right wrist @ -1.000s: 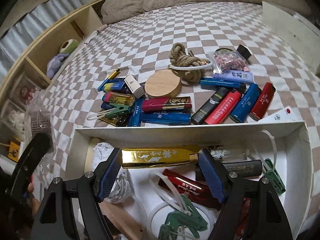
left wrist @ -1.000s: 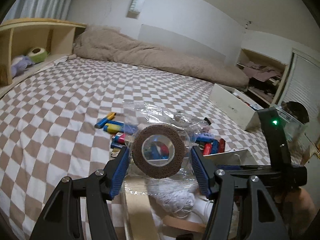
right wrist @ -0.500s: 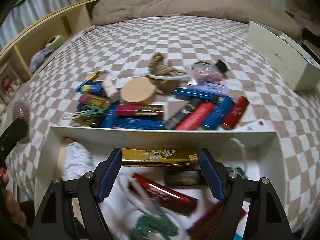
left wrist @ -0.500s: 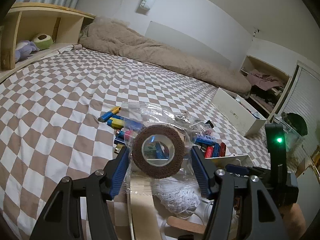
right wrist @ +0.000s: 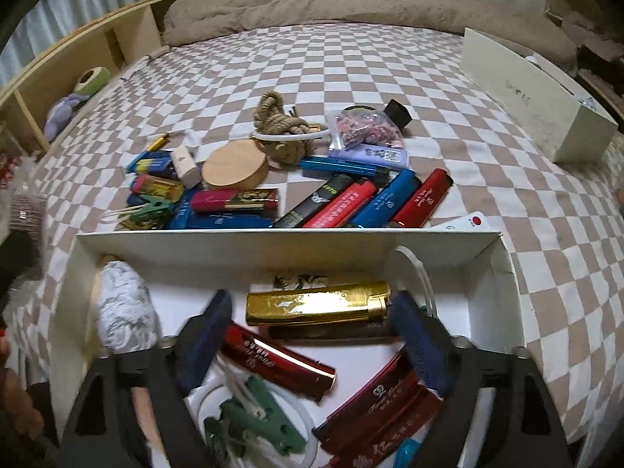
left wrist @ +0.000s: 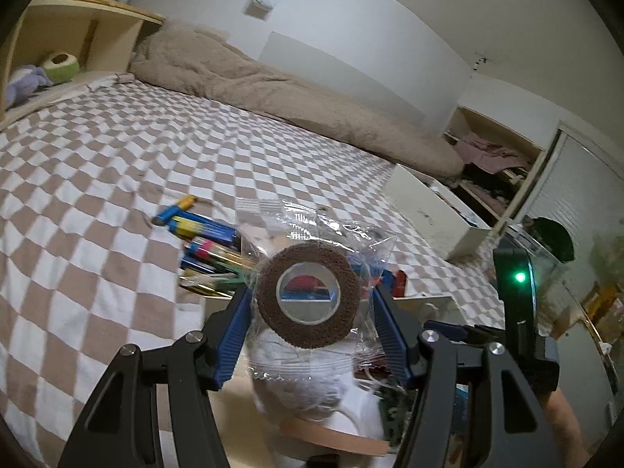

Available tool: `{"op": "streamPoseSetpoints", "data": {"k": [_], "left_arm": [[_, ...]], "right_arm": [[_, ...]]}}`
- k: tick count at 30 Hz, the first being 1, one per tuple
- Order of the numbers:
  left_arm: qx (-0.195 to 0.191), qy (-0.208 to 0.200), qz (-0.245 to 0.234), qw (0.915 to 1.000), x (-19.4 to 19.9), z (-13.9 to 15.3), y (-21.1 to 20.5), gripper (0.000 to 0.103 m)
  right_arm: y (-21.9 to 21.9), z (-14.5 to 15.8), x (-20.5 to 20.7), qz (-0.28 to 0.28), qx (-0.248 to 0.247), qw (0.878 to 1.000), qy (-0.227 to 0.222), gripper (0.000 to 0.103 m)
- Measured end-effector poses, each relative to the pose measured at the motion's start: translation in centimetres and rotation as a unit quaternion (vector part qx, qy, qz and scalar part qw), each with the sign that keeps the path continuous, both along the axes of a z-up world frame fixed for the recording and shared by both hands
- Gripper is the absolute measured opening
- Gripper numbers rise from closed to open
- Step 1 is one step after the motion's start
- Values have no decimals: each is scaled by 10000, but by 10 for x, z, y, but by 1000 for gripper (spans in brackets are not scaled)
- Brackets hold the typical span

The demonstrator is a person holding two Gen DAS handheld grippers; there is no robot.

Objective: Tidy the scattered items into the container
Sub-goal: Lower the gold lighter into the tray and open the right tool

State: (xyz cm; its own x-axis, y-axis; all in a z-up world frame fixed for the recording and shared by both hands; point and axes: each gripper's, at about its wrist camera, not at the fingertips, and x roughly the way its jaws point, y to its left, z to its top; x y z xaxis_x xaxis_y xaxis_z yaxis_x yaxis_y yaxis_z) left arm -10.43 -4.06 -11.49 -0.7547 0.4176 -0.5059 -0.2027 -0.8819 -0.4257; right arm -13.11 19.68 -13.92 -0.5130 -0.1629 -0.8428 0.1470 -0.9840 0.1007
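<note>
Left-wrist view. The left gripper point(left wrist: 312, 312) pinches a clear plastic bag point(left wrist: 312, 230) that holds a brown roll of tape point(left wrist: 308, 302); both blue pads press on the bag's sides, with the roll upright between them and its hole facing the camera. The bag hangs above the near-left end of the white box point(left wrist: 429, 298), over a white fluffy bundle point(left wrist: 312, 386). Beyond it, coloured lighters point(left wrist: 202, 230) lie on the checked bedspread point(left wrist: 97, 163). At the right edge stands the body of the other gripper, with a green lamp point(left wrist: 519, 277) lit.

Right-wrist view, left to right. A wooden shelf point(right wrist: 78, 58) runs along the bed's left side, with a plush toy point(right wrist: 66, 109) on it. On the checked bedspread behind the box lie small lighters point(right wrist: 156, 179), a green clip point(right wrist: 152, 210), a round wooden disc point(right wrist: 234, 167), a knotted rope point(right wrist: 280, 124), a small bag of pink beads point(right wrist: 362, 128), and a row of black, red and blue lighters point(right wrist: 366, 204). A second white box point(right wrist: 538, 101) stands well apart at far right.

The right gripper point(right wrist: 308, 331) is over the white box; its jaws are opening, blurred, and stand clear of a gold lighter point(right wrist: 318, 304) lying crosswise between them on a dark lighter. Red lighters point(right wrist: 277, 358) and green clips point(right wrist: 249, 425) lie nearer in the box.
</note>
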Motion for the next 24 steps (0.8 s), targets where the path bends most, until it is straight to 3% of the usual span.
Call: {"op": "streamPoseSetpoints", "data": {"k": [9, 14, 19, 24], "left_arm": [[652, -150, -417, 9969, -7, 3, 17, 62], [1109, -500, -986, 9877, -11, -4, 37, 62], [1171, -891, -1271, 9809, -14, -16, 58, 62], [1182, -1316, -1215, 9767, -20, -29, 63, 62]], "right_arm": [[24, 28, 25, 43, -759, 9969, 198, 92], [42, 41, 38, -105, -986, 9945, 327, 92], [55, 51, 49, -174, -1183, 9918, 444, 92], [56, 51, 55, -118, -1306, 9902, 476, 92]]}}
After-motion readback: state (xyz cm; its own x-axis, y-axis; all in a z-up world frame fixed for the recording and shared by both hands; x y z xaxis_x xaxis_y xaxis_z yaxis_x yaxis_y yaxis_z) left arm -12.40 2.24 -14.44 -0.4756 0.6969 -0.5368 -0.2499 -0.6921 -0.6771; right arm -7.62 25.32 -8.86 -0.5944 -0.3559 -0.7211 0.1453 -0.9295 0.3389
